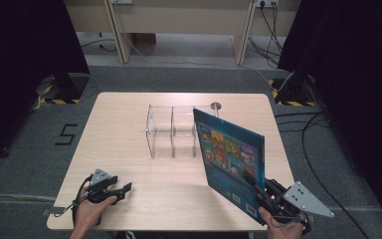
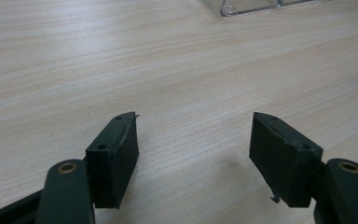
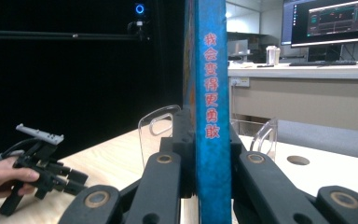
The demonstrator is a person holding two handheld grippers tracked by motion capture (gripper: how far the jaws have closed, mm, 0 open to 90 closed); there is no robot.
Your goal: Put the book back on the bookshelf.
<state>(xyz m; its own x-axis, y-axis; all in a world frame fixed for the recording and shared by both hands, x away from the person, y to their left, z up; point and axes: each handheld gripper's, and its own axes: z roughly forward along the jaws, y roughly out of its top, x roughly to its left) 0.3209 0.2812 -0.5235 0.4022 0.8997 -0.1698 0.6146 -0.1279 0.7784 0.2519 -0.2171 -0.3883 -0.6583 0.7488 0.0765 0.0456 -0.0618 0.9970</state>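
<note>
A blue picture book (image 1: 231,157) stands tilted in the air over the table's right side, held at its lower corner by my right gripper (image 1: 258,191), which is shut on it. In the right gripper view the book's blue spine (image 3: 209,102) with red characters rises straight up between the two jaws. A clear acrylic rack (image 1: 171,130) with upright dividers stands at the table's middle, just left of the book. My left gripper (image 1: 124,188) rests near the front left edge, open, with bare wood between its fingers (image 2: 114,156).
The light wooden table (image 1: 129,114) has a small round hole (image 1: 216,105) at its back, behind the rack. Black curtains hang on both sides, and cables run along the floor at the right. A corner of the rack (image 2: 261,5) lies ahead of the left gripper.
</note>
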